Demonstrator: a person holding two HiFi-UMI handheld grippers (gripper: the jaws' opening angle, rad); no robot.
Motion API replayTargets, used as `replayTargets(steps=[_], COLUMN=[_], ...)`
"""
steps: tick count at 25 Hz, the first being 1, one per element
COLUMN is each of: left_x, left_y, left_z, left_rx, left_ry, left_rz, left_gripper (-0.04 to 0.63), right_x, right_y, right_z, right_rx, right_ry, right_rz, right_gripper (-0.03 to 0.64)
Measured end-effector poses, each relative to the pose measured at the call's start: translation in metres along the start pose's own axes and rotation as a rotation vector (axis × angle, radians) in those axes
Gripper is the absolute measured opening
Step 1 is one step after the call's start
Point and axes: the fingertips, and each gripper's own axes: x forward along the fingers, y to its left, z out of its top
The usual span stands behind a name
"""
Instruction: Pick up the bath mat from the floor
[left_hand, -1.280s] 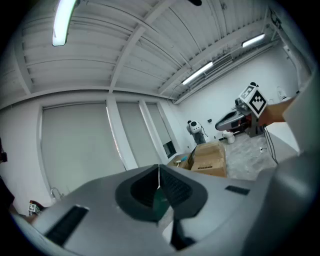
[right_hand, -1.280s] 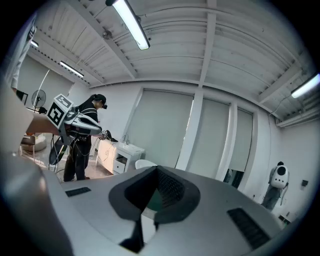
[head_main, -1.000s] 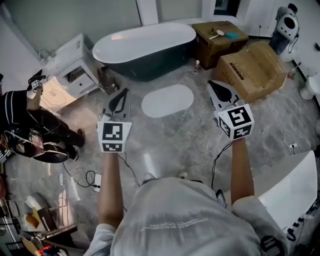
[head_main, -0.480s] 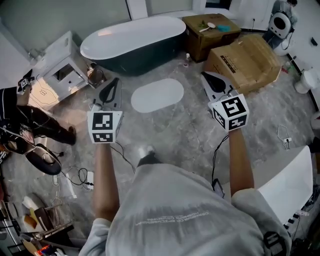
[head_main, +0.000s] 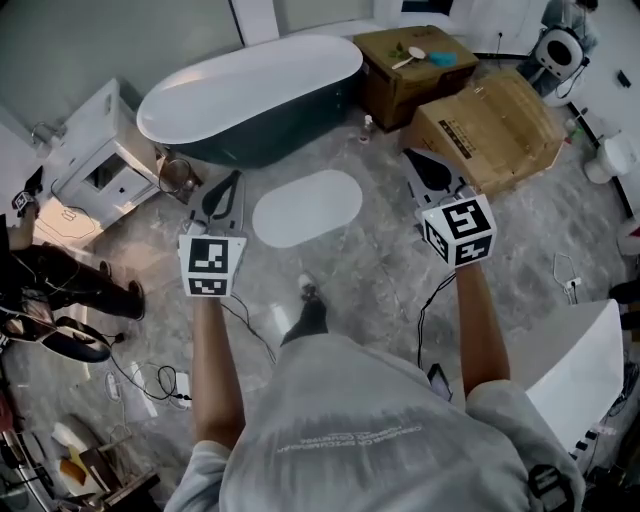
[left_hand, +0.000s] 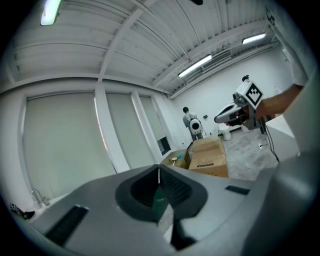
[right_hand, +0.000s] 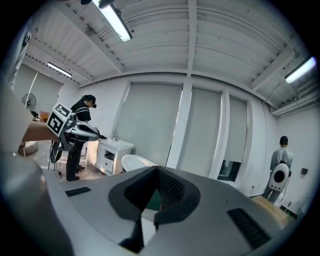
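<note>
A white oval bath mat lies flat on the grey marble floor in front of the bathtub. My left gripper hovers left of the mat, jaws shut and empty. My right gripper hovers right of the mat, also shut with nothing in it. Both are held out at arm's length above the floor, apart from the mat. In the left gripper view the shut jaws point toward the room; the right gripper shows far off. The right gripper view shows its shut jaws and the tub beyond.
Two cardboard boxes stand right of the tub. A white cabinet is at the left, with a person in dark clothes beside it. Cables trail on the floor. A white panel leans at lower right.
The view has shifted as the person stepped forward; a foot now shows near the mat. Both grippers stay shut at the mat's two sides.
</note>
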Motion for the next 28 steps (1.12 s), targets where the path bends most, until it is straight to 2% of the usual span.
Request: replayTargets(steps=[3, 8, 11, 15, 20, 28], left_x=[0.048, 0.117, 0.148, 0.182, 0.229, 0.301], left_y=[0.032, 0.079, 0.100, 0.119, 0.135, 0.126], left_z=[-0.015, -0.051, -0.076, -0.109, -0.131, -0.143], left_rx=[0.001, -0.065, -0.118, -0.145, -0.182, -0.233], left_ry=[0.022, 0.095, 0.144, 0.200, 0.233, 0.295], left_rz=[-0.010, -0.029, -0.020, -0.039, -0.051, -0.035], left_gripper=[0.018, 0.018, 0.018, 0.018, 0.018, 0.018], right_x=[0.049, 0.137, 0.185, 0.239, 0.287, 0.353], right_y=[-0.020, -0.044, -0.052, -0.055, -0.069, -0.116], right_z=[-0.002, 0.000, -0.011, -0.026, -0.042, -0.077], right_rx=[0.009, -0.001, 0.028, 0.030, 0.008, 0.009], right_ry=[0.019, 0.062, 0.099, 0.144, 0.180, 0.212], right_rz=[0.019, 0.071, 0.099, 0.125, 0.150, 0.252], right_gripper=[0.015, 0.015, 0.015, 0.015, 0.015, 0.015])
